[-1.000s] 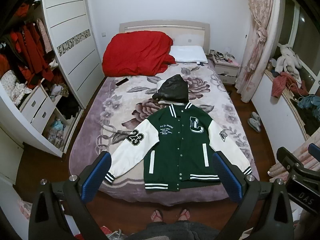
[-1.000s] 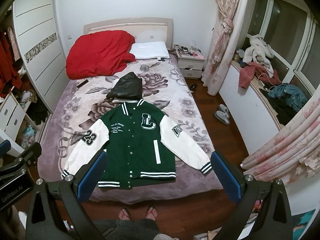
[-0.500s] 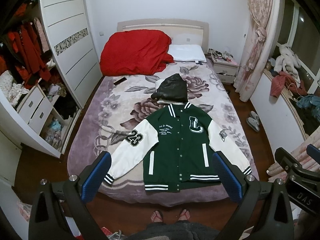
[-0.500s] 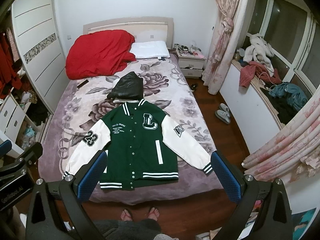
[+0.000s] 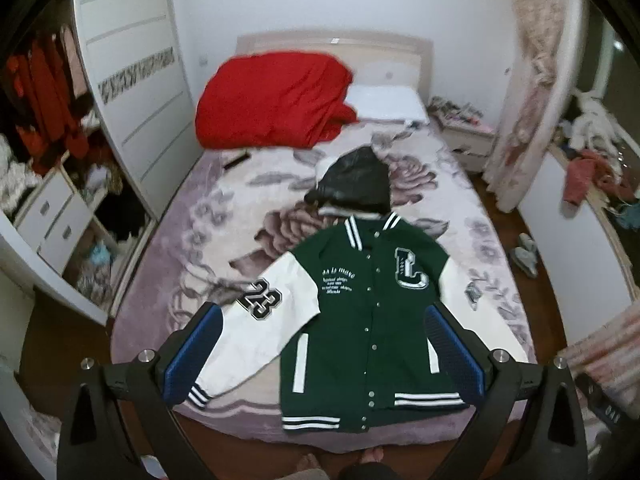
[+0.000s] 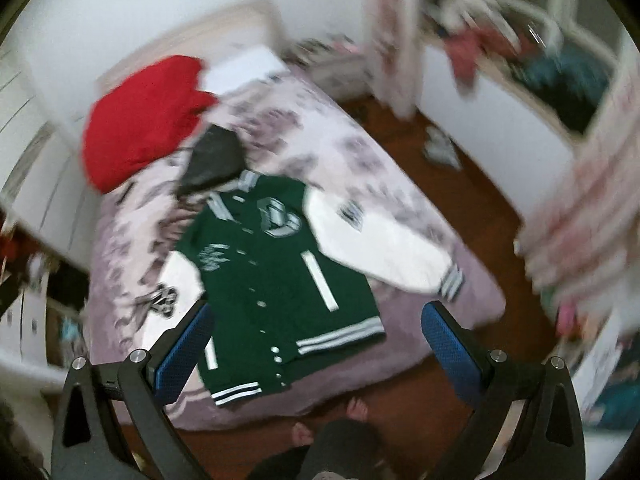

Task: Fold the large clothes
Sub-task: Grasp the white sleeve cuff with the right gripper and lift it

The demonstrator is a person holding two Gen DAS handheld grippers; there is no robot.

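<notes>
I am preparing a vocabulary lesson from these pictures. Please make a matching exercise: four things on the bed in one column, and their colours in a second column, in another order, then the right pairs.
Things:
1. jacket body
2. jacket sleeve
3. quilt
4. folded garment above the collar

Colours:
A. red
B. black
C. green
D. white

Pairs: 1-C, 2-D, 3-A, 4-B
</notes>
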